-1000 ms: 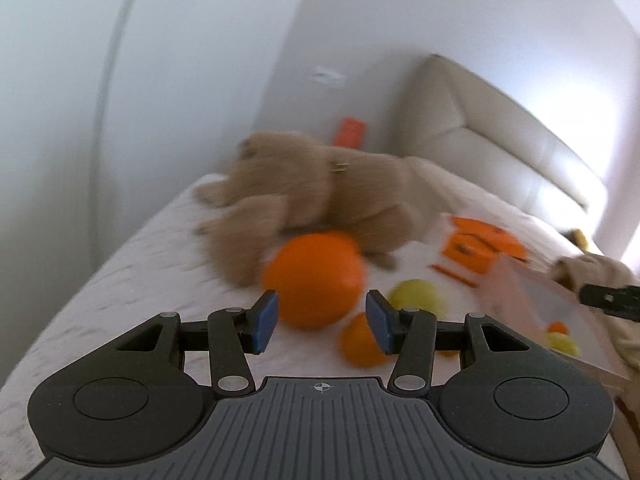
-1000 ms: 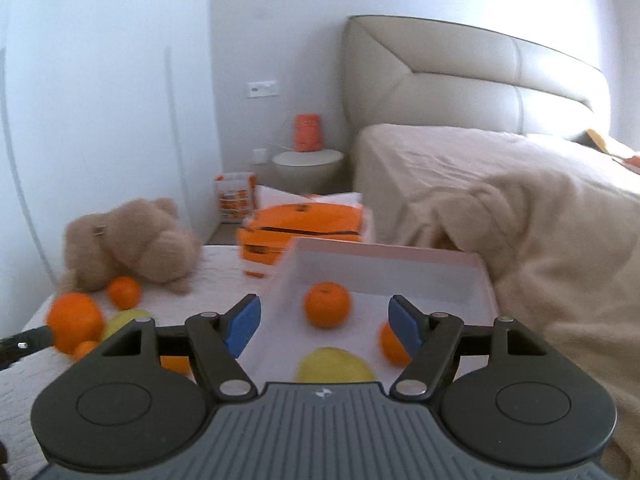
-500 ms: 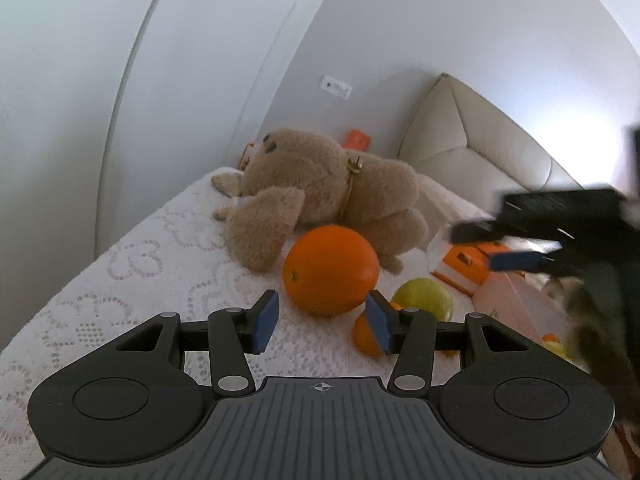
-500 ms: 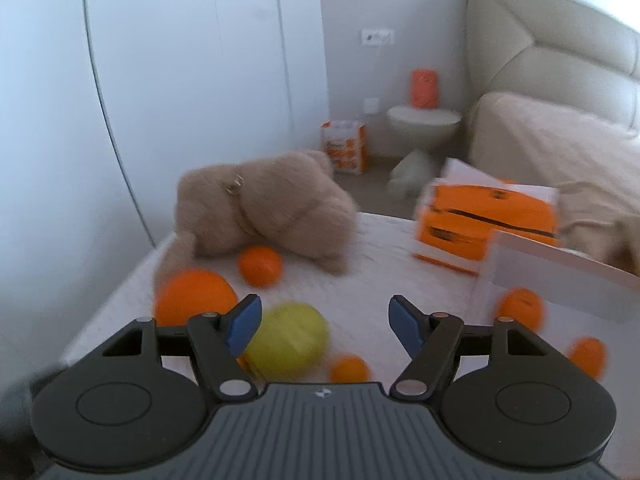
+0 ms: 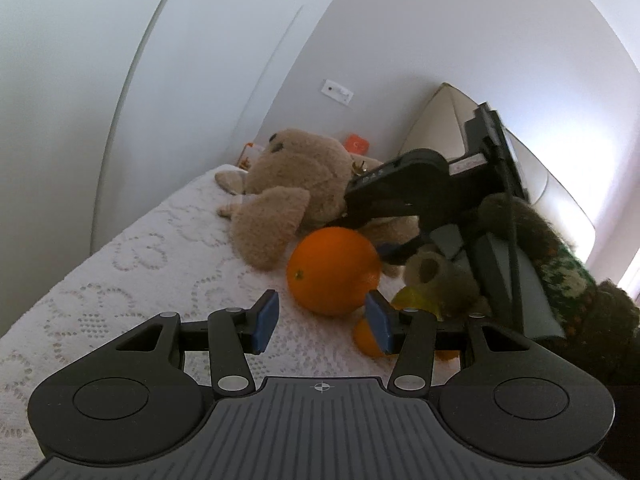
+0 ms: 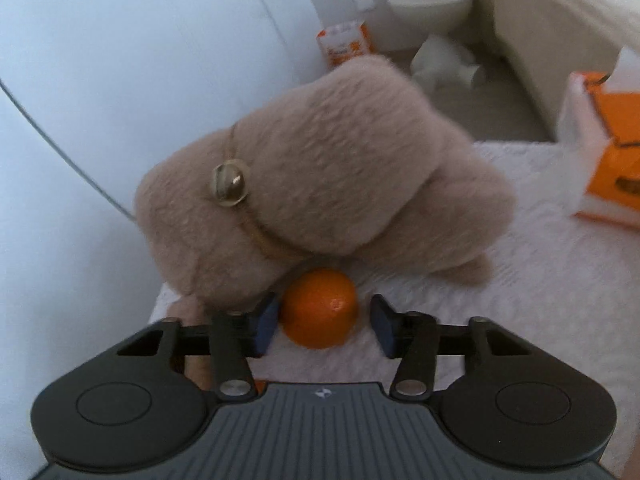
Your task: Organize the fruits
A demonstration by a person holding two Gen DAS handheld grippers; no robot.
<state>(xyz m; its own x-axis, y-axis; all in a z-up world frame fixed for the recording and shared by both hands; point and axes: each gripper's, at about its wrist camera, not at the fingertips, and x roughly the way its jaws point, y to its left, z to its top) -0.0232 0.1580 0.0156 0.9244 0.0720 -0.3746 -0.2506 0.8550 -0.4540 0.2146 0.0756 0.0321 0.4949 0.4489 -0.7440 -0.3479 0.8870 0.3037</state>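
Right gripper closing around a small round orange beside a plush bear

The glossy, dimpled fruit lies on the white lace-patterned bedspread, touching the fluffy tan teddy bear; only the left blue pad touches it. The left gripper is spread and empty before a large smooth orange. No container's contents show.

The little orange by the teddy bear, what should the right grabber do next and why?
Probably finish squeezing. The small orange sits between the right gripper fingers, tucked against the teddy bear. The jaws are closing; one pad seems to touch the orange, the other shows a gap. Once both press, lift it away from the bear.
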